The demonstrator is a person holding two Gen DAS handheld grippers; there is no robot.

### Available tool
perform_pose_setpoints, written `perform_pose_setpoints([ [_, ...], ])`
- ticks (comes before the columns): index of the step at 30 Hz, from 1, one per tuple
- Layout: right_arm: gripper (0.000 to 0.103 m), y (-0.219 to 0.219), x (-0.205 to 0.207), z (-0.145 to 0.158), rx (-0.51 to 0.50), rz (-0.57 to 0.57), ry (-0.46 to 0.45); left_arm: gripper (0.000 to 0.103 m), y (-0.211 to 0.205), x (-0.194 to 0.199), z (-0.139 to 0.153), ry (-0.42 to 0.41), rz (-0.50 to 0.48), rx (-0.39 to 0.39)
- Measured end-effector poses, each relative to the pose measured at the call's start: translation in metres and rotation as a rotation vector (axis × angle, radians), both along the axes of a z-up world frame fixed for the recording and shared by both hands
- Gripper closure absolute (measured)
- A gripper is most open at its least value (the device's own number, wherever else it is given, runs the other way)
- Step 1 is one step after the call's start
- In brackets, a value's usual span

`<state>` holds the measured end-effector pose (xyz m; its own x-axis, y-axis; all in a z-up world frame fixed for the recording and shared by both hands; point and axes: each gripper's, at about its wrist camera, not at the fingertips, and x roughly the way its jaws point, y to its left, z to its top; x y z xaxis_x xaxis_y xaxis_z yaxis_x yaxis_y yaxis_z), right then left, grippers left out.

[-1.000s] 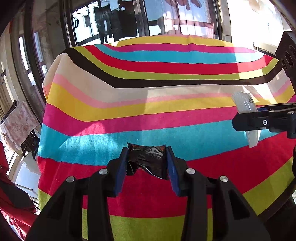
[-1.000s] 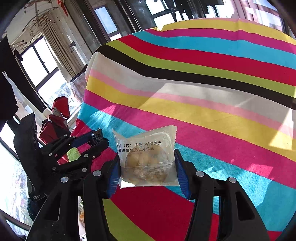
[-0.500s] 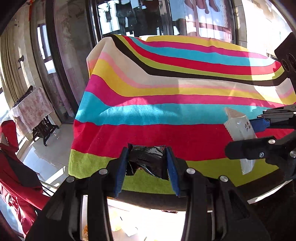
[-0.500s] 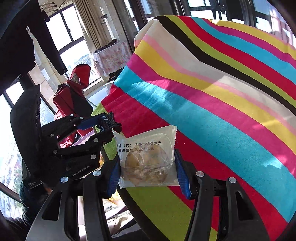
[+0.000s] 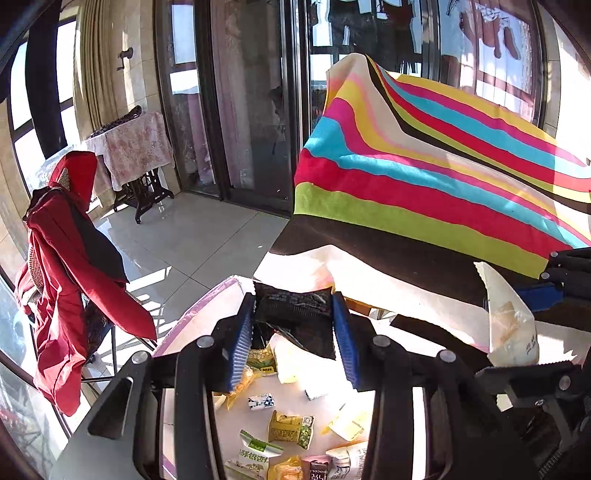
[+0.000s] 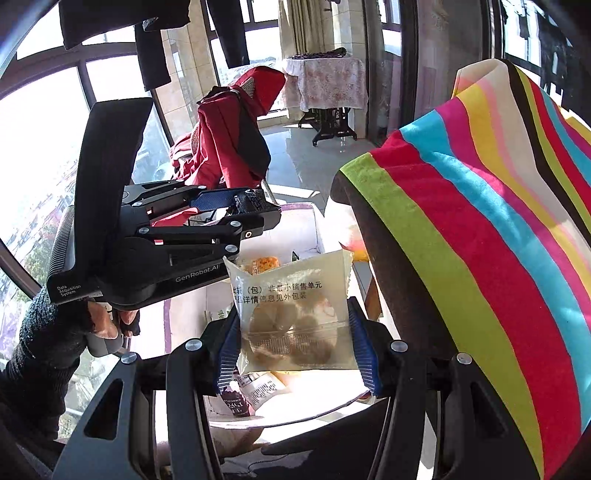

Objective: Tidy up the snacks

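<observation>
Two snacks are carried above the box (image 5: 207, 306) where several packets are already gathered: a dark packet (image 5: 293, 308) clamped in the left gripper (image 5: 293, 332), a clear pastry packet (image 6: 291, 314) clamped in the right gripper (image 6: 293, 343), neither yet dropped in.

Setting: a home, sunlit glazed balcony or sunroom. Evidence: tall dark-framed windows (image 6: 110, 92) and sliding glass doors (image 5: 258, 110); pale glossy floor tiles (image 5: 192, 240); laundry hanging on the far side of the glass (image 5: 495, 33). Red jacket (image 5: 62, 266) draped over a chair. Small side table under a floral cloth (image 5: 136, 147), on dark wrought legs. Counter covered by a bright striped cloth (image 5: 443, 177). Curtains (image 5: 99, 62) beside the windows.
</observation>
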<state>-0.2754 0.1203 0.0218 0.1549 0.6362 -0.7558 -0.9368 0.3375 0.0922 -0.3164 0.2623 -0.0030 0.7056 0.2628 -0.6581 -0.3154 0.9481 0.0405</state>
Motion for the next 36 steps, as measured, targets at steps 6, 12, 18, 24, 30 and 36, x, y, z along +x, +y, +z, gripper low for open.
perform_pose_setpoints([
  [6, 0.045, 0.023, -0.020, -0.025, -0.078, 0.081, -0.011, 0.045, 0.020, -0.024, -0.027, 0.036, 0.110, -0.028],
  [12, 0.024, 0.037, -0.020, -0.039, -0.120, 0.098, 0.017, 0.002, 0.027, -0.038, -0.014, -0.079, 0.211, 0.032],
  [18, 0.017, 0.036, -0.019, -0.028, -0.124, 0.128, 0.027, 0.002, 0.024, -0.042, 0.019, -0.134, 0.329, 0.081],
  [24, 0.017, 0.041, -0.008, -0.041, -0.153, 0.035, 0.091, 0.002, 0.023, -0.031, -0.006, -0.020, 0.326, -0.032],
  [30, 0.017, 0.037, -0.007, -0.078, -0.252, -0.062, 0.137, 0.002, 0.020, -0.016, -0.053, 0.135, 0.311, -0.176],
  [36, 0.017, 0.035, -0.002, -0.091, -0.301, -0.111, 0.137, 0.002, 0.022, -0.012, -0.076, 0.197, 0.336, -0.226],
])
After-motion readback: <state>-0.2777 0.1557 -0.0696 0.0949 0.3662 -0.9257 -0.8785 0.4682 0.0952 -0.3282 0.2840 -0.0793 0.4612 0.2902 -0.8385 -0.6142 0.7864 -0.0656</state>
